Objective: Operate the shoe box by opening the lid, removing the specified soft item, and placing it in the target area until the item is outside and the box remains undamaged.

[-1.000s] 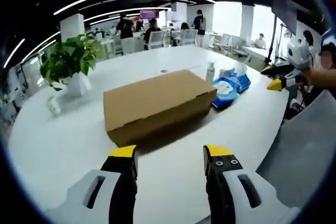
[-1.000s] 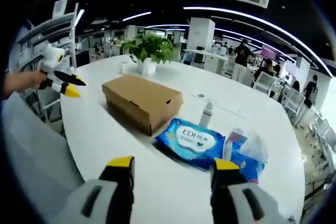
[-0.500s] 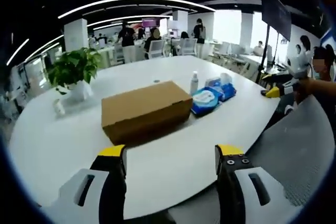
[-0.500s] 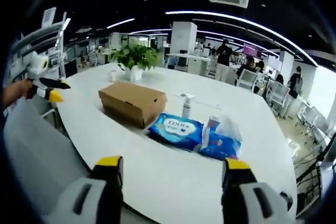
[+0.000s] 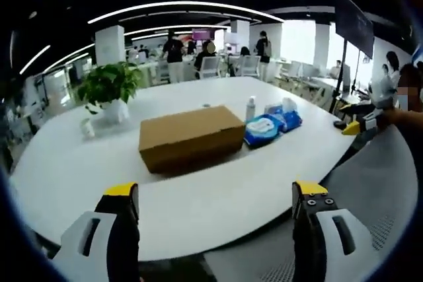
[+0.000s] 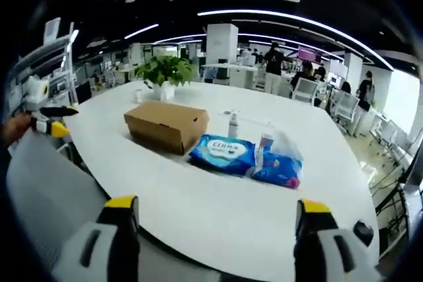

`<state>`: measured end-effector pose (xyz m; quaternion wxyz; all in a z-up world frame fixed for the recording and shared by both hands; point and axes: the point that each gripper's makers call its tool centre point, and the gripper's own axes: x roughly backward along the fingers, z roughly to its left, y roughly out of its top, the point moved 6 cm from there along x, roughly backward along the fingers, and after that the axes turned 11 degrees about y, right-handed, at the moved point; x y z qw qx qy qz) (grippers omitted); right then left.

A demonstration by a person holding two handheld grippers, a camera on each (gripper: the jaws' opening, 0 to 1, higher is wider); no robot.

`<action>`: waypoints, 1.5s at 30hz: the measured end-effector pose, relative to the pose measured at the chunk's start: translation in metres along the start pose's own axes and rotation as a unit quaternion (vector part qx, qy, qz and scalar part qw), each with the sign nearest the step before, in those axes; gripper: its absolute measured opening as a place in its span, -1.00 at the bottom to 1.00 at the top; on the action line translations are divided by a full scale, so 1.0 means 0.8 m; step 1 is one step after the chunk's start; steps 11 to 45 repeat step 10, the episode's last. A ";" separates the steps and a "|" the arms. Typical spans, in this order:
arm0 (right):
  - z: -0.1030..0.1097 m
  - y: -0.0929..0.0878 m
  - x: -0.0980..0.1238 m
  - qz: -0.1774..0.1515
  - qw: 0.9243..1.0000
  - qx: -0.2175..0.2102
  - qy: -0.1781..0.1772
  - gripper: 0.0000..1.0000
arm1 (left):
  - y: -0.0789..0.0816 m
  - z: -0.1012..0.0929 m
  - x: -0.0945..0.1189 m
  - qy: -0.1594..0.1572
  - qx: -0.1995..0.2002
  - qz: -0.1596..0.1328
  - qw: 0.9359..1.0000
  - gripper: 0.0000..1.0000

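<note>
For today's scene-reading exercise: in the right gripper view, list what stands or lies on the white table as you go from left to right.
Potted plant → cardboard shoe box → blue wet-wipes pack → blue tissue pack.

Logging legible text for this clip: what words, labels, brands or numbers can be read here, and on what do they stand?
"EDI": white letters on the blue wipes pack, partly blurred; smaller print below it is unreadable.
Second blue pack: print too blurred to read.
Small bottle: label too small to read.
Cardboard shoe box: no print visible.
</note>
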<state>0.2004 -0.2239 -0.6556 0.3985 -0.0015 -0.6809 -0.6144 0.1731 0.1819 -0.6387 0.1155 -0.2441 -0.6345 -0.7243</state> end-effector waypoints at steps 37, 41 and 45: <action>0.002 0.002 0.001 -0.004 1.000 0.019 -0.006 0.99 | 0.001 0.002 -0.001 0.012 0.011 -0.013 1.000 1.00; 0.002 0.002 0.001 -0.004 1.000 0.019 -0.006 0.99 | 0.001 0.002 -0.001 0.012 0.011 -0.013 1.000 1.00; 0.002 0.002 0.001 -0.004 1.000 0.019 -0.006 0.99 | 0.001 0.002 -0.001 0.012 0.011 -0.013 1.000 1.00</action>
